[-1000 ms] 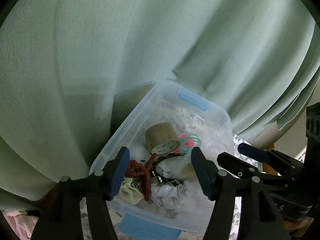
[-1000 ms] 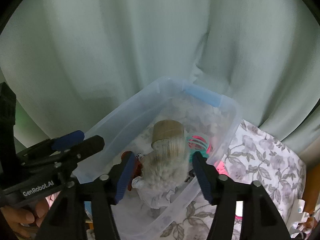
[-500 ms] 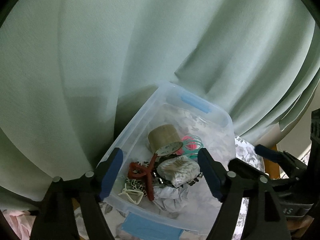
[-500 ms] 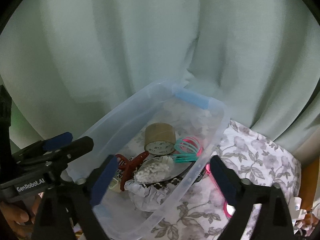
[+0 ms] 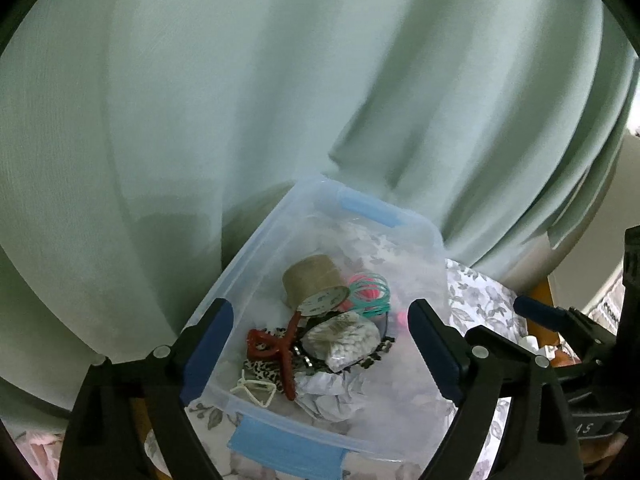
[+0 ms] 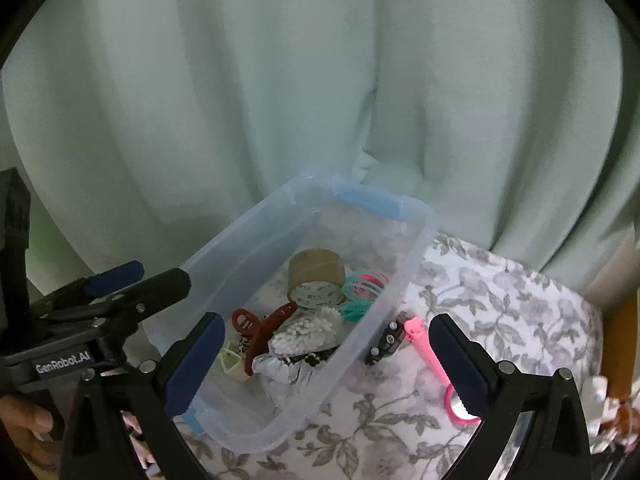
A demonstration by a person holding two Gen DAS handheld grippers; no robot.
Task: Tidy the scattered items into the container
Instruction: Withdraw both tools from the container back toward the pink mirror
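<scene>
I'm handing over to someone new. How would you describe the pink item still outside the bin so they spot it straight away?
Find the clear plastic storage bin with blue handles on the floral tablecloth. Just outside its right wall lies a pink plastic hand mirror, its slim handle pointing toward the bin and its round ring end nearest the camera. The small black studded piece beside it is dark and short; the mirror is bright pink and long.

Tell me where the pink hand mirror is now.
In the right wrist view, the pink hand mirror lies on the floral cloth, outside the clear bin, right of it.

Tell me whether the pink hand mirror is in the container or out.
Out. The pink hand mirror lies on the floral cloth beside the clear container, outside its wall.
</scene>
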